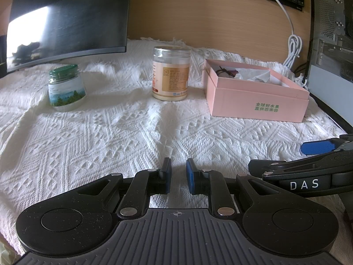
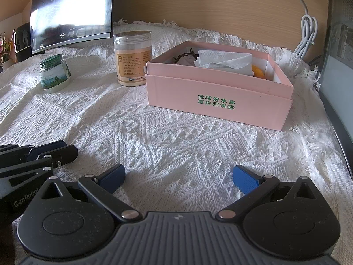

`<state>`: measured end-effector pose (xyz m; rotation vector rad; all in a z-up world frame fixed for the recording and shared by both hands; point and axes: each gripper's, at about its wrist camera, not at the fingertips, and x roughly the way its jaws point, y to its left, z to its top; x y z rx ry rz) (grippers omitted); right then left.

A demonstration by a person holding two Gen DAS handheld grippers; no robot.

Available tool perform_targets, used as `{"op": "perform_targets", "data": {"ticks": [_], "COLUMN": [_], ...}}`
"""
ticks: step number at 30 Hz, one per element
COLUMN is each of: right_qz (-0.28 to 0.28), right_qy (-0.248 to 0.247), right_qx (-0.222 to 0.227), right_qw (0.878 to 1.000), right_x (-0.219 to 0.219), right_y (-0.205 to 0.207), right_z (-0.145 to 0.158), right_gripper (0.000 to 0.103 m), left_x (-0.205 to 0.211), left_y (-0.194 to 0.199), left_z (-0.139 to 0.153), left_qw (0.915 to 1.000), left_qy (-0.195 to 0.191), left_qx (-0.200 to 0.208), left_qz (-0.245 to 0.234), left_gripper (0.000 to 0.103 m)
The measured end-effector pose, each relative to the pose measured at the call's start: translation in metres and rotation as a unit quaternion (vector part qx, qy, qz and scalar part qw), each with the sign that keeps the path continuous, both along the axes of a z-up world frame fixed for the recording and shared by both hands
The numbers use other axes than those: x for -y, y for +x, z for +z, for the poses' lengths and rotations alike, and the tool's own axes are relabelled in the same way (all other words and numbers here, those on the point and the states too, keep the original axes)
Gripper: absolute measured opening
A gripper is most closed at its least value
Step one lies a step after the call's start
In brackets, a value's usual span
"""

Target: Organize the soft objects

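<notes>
Crumpled white tissue point(image 2: 222, 59) fills the pink box point(image 2: 218, 92), upper right, well beyond both tongs: left tongs point(image 1: 178, 176) narrowly apart, right tongs point(image 2: 178, 178) wide, both empty.

Hidden and cut-off items at the pink box and frame edges

The near wall of the pink box point(image 2: 218, 75) hides the lower parts of its contents: the white tissue point(image 2: 222, 59), an orange item point(image 2: 257, 70) and a dark looped item point(image 2: 185, 56) cannot be identified. The monitor point(image 1: 66, 22) is cut off at left; the small print on the tall jar point(image 1: 171, 75) is illegible.
</notes>
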<state>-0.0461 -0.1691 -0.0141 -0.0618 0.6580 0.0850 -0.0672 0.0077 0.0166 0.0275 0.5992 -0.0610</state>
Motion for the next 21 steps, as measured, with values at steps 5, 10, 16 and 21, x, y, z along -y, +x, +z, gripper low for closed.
{"op": "perform_targets", "data": {"ticks": [5,10,16,21], "right_qz": [0.0,0.0,0.0,0.0], "right_qy": [0.0,0.0,0.0,0.0], "right_qx": [0.0,0.0,0.0,0.0], "right_qw": [1.0,1.0,1.0,1.0], "right_x": [0.0001,0.0,0.0,0.0001], "right_y": [-0.0001,0.0,0.0001,0.0001], "right_z": [0.0001,-0.0001,-0.0004,-0.0004], "right_gripper": [0.103,0.103,0.103,0.103], "left_x": [-0.0003,-0.0005,-0.0003,-0.0022], "left_y": [0.0001,0.0002,0.0002,0.0005], "left_z": [0.0001,0.0001,0.0001,0.0005], "left_qw": [1.0,1.0,1.0,1.0], "left_qy": [0.0,0.0,0.0,-0.002], "left_qx": [0.0,0.0,0.0,-0.001], "left_qz": [0.0,0.0,0.0,-0.005], "left_gripper": [0.019,0.019,0.019,0.018]}}
